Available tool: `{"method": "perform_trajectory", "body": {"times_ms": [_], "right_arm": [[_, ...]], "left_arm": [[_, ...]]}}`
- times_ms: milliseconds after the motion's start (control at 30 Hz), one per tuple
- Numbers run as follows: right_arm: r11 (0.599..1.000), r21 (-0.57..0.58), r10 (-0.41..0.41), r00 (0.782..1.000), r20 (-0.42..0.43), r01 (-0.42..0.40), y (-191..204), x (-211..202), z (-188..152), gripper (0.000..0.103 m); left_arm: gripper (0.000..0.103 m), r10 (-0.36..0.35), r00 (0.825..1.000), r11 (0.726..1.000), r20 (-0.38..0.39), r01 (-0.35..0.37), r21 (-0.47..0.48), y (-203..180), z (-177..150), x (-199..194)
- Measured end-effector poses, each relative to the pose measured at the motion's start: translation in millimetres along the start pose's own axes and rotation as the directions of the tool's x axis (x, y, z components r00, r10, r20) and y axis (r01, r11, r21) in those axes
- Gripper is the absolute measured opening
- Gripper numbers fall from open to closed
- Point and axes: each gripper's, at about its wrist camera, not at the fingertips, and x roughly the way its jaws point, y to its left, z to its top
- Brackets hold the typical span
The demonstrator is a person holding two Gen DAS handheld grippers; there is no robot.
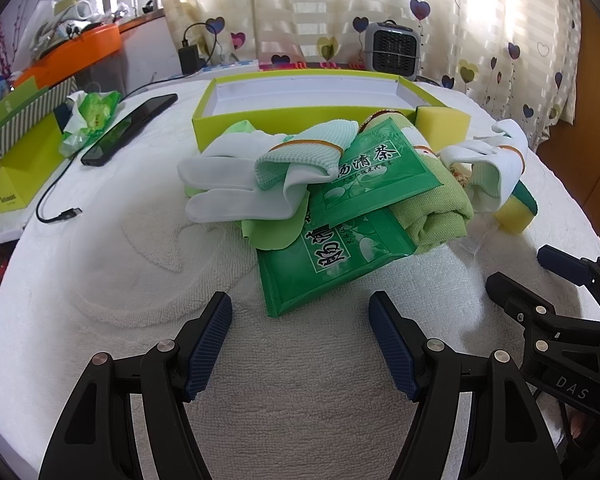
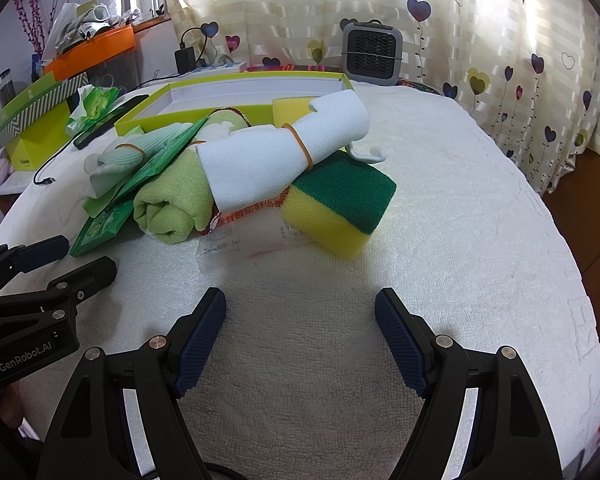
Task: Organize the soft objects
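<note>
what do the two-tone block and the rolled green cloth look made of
Two-tone block: looks like soft yellow foam under a rough, fibrous dark green scouring layer, matte. Rolled green cloth: woven textile, likely microfibre or cotton, with a visible grid weave, matte.

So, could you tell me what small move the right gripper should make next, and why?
Probably ease the right gripper forward toward the yellow-and-green sponge. Its jaws are open and empty, the sponge is the nearest item straight ahead at the pile's edge, and only the white rolled cloth overlaps its far corner. The green box behind sits open.
</note>
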Motion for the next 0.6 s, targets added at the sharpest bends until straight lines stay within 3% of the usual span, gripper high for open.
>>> {"method": "perform_trajectory", "body": {"times_ms": [300, 600], "right_arm": [[1.000, 0.000, 0.001, 1.000, -0.002, -0.001, -1.9, -2.1, -1.5, 0.077], [0.999, 0.001, 0.053, 0.998, 0.016, -0.053, -11.1, -12.0, 3.5, 0.077]], "left_arm": [[0.071, -0.007, 1.000, 1.000, -0.005, 0.007, 0.004, 1.6, -1.3, 0.6], [0.071, -0.090, 0.996, 0.996, -0.021, 0.090, -0.019, 13.1, 1.1, -2.3]]}}
